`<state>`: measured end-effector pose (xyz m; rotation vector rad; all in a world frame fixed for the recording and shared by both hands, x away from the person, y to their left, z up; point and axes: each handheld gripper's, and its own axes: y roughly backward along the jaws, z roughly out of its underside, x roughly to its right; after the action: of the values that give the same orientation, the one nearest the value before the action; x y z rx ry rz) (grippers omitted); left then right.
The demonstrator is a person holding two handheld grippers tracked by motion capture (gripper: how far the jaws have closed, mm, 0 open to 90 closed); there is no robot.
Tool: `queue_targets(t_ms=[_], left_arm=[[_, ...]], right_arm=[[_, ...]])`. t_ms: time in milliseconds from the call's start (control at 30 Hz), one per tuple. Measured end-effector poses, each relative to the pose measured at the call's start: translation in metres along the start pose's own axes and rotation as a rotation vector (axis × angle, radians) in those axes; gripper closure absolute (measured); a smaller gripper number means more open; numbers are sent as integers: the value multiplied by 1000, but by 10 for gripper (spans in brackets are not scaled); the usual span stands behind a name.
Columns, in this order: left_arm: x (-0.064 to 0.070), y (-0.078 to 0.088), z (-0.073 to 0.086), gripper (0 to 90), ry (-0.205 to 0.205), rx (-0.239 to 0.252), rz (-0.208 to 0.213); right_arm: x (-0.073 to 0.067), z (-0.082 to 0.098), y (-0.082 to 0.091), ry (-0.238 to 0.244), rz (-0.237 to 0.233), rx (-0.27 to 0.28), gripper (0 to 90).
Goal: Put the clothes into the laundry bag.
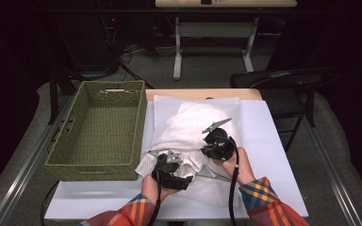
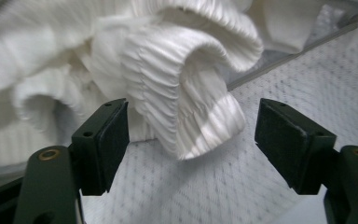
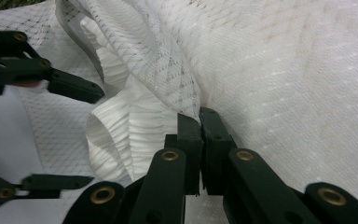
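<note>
On the white-covered bench [image 1: 273,141], just at 3 o'clock of the green wicker basket [image 1: 99,129], a white mesh garment [image 1: 193,125] with a pleated ruffle trim is lying in a loose heap, and the person is working on it with both tools from the 6 o'clock edge. The right claw [image 3: 199,122] is pressing its jaws together on a fold of the netted fabric where it meets the ruffle, so that corner is being held. The left claw [image 2: 191,140] is standing spread, its pads clear of the curled ruffle [image 2: 186,93] that is sitting between them without being pinched. Judging from this, the work is sitting at an early stage: the garment is bunched rather than flattened or folded, only one grip is secure, and the basket is holding nothing visible. What is remaining appears to be gripping the ruffle edge with the left claw, straightening or folding the cloth, and perhaps moving it toward the basket at 9 o'clock.
</note>
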<state>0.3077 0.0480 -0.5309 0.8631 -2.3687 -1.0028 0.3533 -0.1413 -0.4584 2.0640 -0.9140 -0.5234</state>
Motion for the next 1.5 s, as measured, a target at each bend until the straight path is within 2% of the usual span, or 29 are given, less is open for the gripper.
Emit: queue_targets(t_ms=[100,167,233,333,400,433,467,500,567,667,700,767,833,867,900,967,1033,1067,1100,1167,1233,1267,1300,1367,1433,1500], left_arm=[[0,-16,0,401,8,6,-9],[-1,-23,-3,605,10,23,-12],[-5,-30,-11,732,48,52,1],[-14,-36,-32,779,117,126,-5],[-23,-41,-47,780,198,176,-10],[-27,-43,-50,780,209,191,10],[-30,-47,-53,778,208,194,2],[-31,-51,-54,773,190,177,-30],[-35,-55,-49,734,208,147,4],[-37,-52,-40,629,165,119,16],[-37,-48,-36,580,153,93,18],[-37,-41,-30,517,129,85,41],[-35,-31,-25,437,87,63,33],[-35,-26,-23,416,63,55,47],[-33,-22,-21,393,39,41,37],[-31,-13,-15,367,7,17,63],[-29,-7,-9,341,-16,-13,47],[-29,-4,-5,332,-34,-28,54],[-29,-2,-3,331,-43,-50,26],[-30,-1,-1,327,-49,-59,14],[-35,-1,5,342,-29,-79,-27],[-38,-2,7,354,-17,-94,-22],[-40,-4,8,366,-10,-99,-35],[-44,-5,11,379,-9,-87,-49],[-46,-4,12,431,10,-68,-57],[-46,-4,15,475,4,-52,-76]], right_arm=[[-2,0,-1,0,-5,2,883],[-2,0,-1,7,-1,2,885],[-3,0,0,6,-4,2,886],[-5,-2,4,0,-23,29,889],[-6,-4,8,-5,-36,43,890],[-6,-4,10,-12,-39,57,889],[-5,-4,12,-15,-37,59,890],[-3,-4,12,-20,-33,60,890],[3,-2,9,-34,-30,48,889],[7,3,1,-48,-26,14,887],[8,3,0,-48,-25,6,887],[9,4,-2,-54,-27,-5,886],[8,4,-3,-49,-32,-7,886],[7,4,-3,-45,-32,-11,885],[6,3,-3,-42,-34,-16,885],[5,3,-4,-42,-36,-15,884],[4,3,-4,-40,-40,-24,883],[3,3,-4,-39,-40,-23,883],[2,4,-4,-37,-47,-29,883],[1,4,-4,-35,-49,-34,883],[-1,4,-5,-22,-53,-49,882],[-1,4,-6,-22,-55,-51,882],[-2,4,-8,-16,-56,-63,882],[-3,5,-9,-9,-62,-72,882],[-4,5,-11,-6,-63,-85,881],[-4,6,-12,-1,-66,-93,881]])
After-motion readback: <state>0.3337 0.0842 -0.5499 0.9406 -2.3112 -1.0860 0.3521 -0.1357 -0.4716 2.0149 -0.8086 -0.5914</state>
